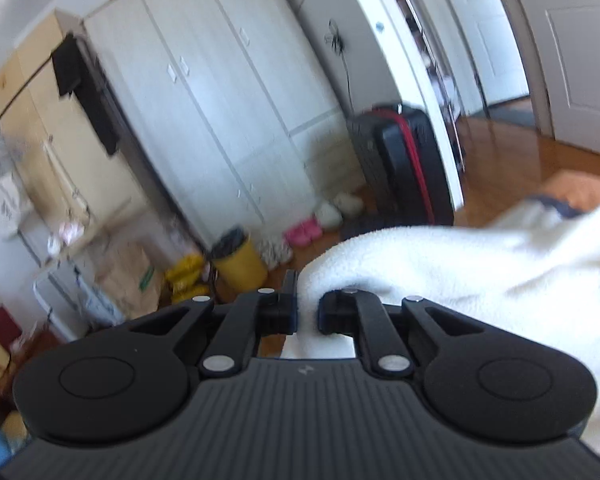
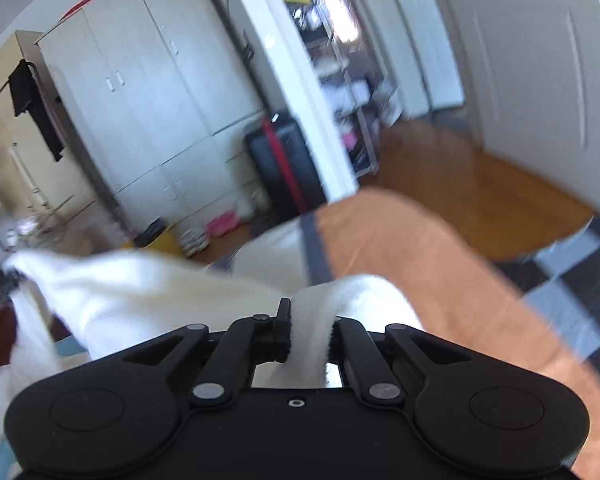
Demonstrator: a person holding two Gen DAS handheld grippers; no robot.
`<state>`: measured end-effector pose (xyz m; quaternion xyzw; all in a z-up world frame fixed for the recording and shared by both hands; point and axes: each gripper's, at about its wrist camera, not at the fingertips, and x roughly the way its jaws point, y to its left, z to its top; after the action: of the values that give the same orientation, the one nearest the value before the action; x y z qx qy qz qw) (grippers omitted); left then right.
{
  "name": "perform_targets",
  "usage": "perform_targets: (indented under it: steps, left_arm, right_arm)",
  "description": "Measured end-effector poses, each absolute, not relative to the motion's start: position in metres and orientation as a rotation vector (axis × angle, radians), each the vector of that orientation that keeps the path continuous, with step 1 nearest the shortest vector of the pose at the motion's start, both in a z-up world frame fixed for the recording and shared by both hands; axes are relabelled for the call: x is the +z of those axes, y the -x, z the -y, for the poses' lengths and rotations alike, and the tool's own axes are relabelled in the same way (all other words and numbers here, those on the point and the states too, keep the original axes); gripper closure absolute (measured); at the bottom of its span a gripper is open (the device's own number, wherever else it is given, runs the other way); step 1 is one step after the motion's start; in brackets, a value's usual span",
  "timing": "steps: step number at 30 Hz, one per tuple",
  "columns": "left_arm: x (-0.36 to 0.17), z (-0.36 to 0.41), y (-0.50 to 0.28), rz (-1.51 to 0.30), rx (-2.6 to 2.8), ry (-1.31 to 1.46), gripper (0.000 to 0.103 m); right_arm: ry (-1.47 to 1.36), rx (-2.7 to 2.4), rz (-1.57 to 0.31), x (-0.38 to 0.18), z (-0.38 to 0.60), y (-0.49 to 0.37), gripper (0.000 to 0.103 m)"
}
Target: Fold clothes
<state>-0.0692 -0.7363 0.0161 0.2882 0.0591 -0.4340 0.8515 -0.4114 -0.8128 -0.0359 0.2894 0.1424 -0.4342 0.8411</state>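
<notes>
The left gripper (image 1: 307, 312) is pinching a fluffy white garment (image 1: 460, 264). The right gripper (image 2: 308, 336) is clamping another bunched fold of it, above orange bedding (image 2: 420, 248).

We see a white fleecy garment (image 1: 460, 264), thick and soft-napped, lifted clear and stretched between two pinch points. In the left wrist view it drapes rightward and down from a gathered fold. In the right wrist view the same cloth (image 2: 140, 288) bunches into a narrow upright ridge (its nap visible along the pinched edge), then sags leftward in a broad sheet over an orange surface (image 2: 420, 264).
</notes>
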Motion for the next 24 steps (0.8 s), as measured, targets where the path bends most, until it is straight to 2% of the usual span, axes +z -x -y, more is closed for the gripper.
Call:
perform_targets:
  steps: [6, 7, 8, 9, 10, 13, 17, 22, 24]
  left_arm:
    - [0.044, 0.835, 0.090, 0.018, -0.860, -0.582, 0.092]
    - [0.039, 0.848, 0.091, 0.026, -0.837, -0.584, 0.085]
    - [0.029, 0.863, 0.091, 0.020, -0.804, -0.621, 0.077]
    - [0.016, 0.878, 0.092, -0.005, -0.759, -0.697, 0.047]
    - [0.000, 0.888, 0.092, -0.037, -0.731, -0.779, 0.024]
    - [-0.046, 0.888, 0.101, -0.145, -0.755, -0.934, 0.023]
    - [-0.083, 0.837, 0.128, -0.241, -0.863, -0.993, 0.024]
    - [-0.101, 0.740, 0.179, -0.168, -0.978, -1.045, 0.023]
    - [-0.100, 0.709, 0.190, -0.210, -1.010, -1.023, 0.023]
  right_arm:
    - [-0.507, -1.028, -0.191, -0.007, 0.854, 0.421, 0.099]
    - [-0.514, -1.039, -0.142, -0.012, 0.857, 0.422, 0.093]
    - [-0.570, -1.038, -0.116, -0.024, 0.862, 0.423, 0.083]
    - [-0.650, -1.034, -0.129, -0.038, 0.869, 0.422, 0.063]
    - [-0.730, -1.030, -0.142, -0.051, 0.876, 0.421, 0.057]
    - [-0.808, -1.055, -0.202, -0.071, 0.879, 0.419, 0.057]
    - [-0.808, -1.076, -0.260, -0.071, 0.871, 0.425, 0.057]
    - [-0.945, -1.023, -0.169, -0.062, 0.845, 0.460, 0.056]
    - [-0.992, -0.999, -0.168, -0.063, 0.825, 0.474, 0.056]
